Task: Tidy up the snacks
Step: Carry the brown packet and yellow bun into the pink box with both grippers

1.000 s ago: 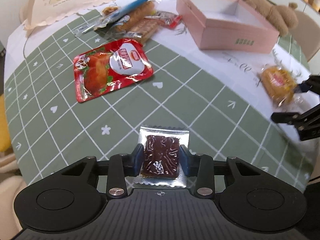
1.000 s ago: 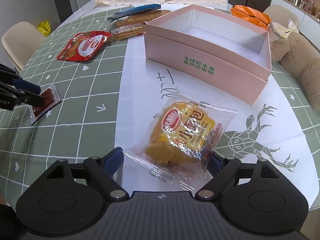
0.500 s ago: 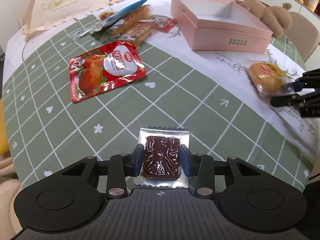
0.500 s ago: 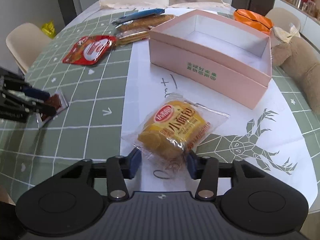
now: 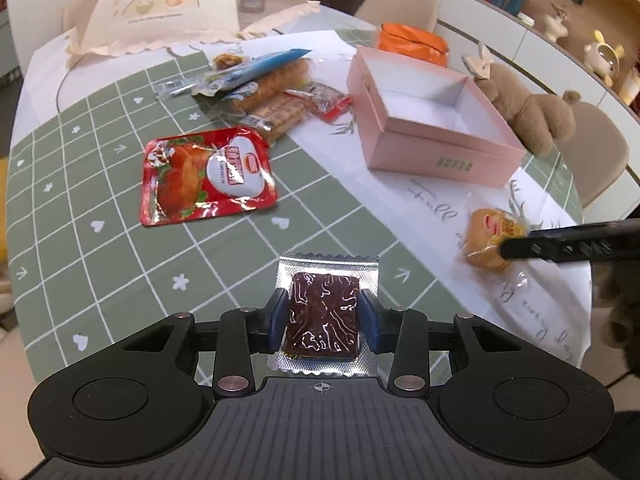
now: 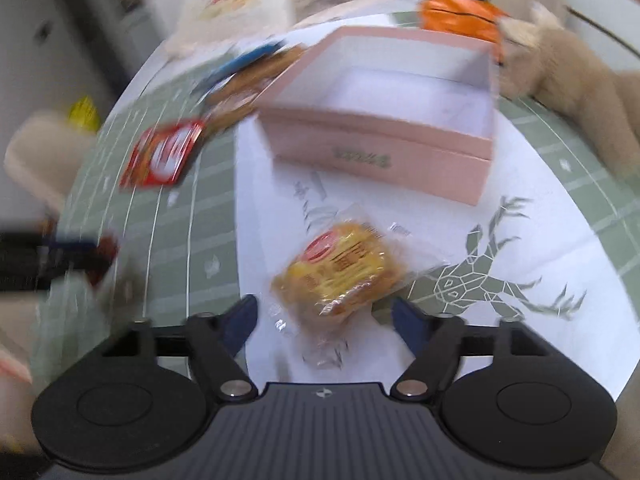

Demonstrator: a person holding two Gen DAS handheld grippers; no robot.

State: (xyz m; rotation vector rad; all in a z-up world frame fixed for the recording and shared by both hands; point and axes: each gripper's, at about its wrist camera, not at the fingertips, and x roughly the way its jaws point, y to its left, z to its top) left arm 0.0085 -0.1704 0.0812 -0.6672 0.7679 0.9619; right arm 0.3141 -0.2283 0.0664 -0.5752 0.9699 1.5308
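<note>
One pink box (image 5: 436,148); two tongs; one plush bear (image 5: 532,112).

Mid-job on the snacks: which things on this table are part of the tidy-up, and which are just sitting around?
Part of the job:
- dark snack packet, held in the left tongs
- yellow cake packet, between the right tongs
- red packet
- biscuit packs
- pink box, empty

Lying about:
- stuffed toy
- orange bag
- food cover

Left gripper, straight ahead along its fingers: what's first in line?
Beyond the dark brown foil-edged snack packet the left gripper is shut on, the line seems to meet bare green grid tablecloth. The red chicken pouch sits off left; depth is uncertain.
</note>
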